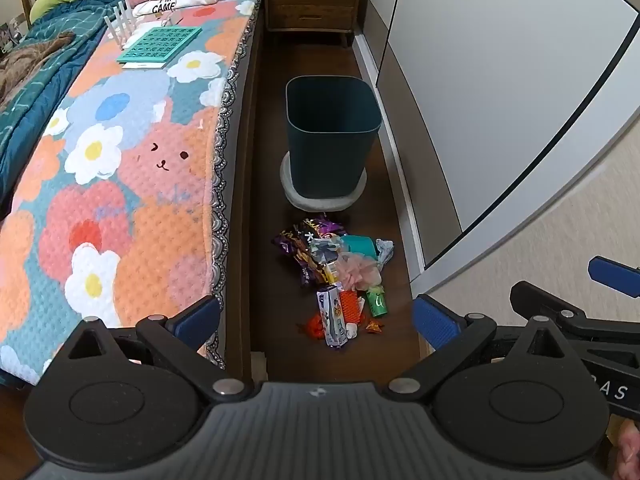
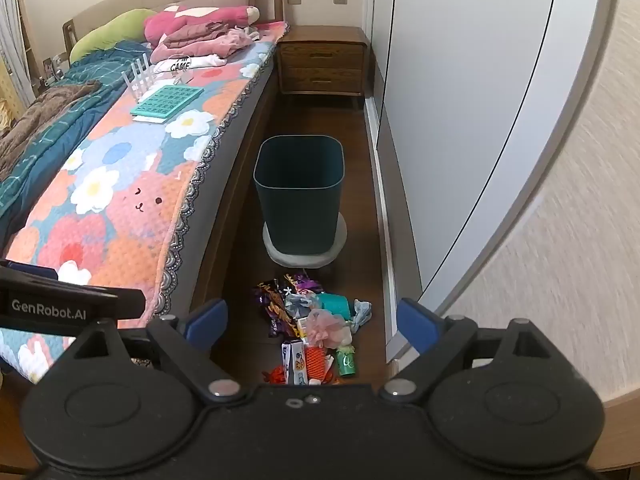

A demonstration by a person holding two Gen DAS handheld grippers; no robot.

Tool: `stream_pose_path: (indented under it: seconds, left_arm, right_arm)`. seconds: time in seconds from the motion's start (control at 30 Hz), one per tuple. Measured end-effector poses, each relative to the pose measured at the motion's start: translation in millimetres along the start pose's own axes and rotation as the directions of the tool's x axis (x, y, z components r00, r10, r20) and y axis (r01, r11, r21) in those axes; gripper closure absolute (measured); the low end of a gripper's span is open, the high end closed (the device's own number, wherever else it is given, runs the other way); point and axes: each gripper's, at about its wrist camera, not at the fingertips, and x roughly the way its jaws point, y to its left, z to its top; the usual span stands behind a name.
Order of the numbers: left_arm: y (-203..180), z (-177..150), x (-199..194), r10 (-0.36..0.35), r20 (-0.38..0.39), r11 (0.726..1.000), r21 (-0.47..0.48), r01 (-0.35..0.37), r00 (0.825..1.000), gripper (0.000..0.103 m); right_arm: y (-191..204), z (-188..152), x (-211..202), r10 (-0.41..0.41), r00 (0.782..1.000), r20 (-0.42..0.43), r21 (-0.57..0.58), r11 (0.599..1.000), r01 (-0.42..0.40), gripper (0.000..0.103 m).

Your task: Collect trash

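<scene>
Bedside floor strip [image 1: 276, 208]: trash pile [image 1: 336, 280] lying lengthwise toward bin [image 1: 332, 136], ahead of and below both grippers, left [image 1: 316, 320] and right [image 2: 312, 326], fingers wide open, empty.

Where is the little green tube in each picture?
Left wrist view: the green tube lies at the right edge of the trash pile, low in the middle.
Right wrist view: the green tube lies at the pile's right edge, near the bottom, just above the camera's housing.
Shared landmark: the dark bin beyond the pile.
</scene>
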Motion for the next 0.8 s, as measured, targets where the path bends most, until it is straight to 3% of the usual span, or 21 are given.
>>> stream_pose_path:
  seconds: [0.8]
  left_arm:
    - [4, 0, -4, 0.023, 0.027, 1.0, 0.008, -0.023, 0.999, 0.0]
  right_arm:
    - [3, 0, -1, 0.016, 1.0, 0.016, 0.008, 1.0, -0.016, 0.011]
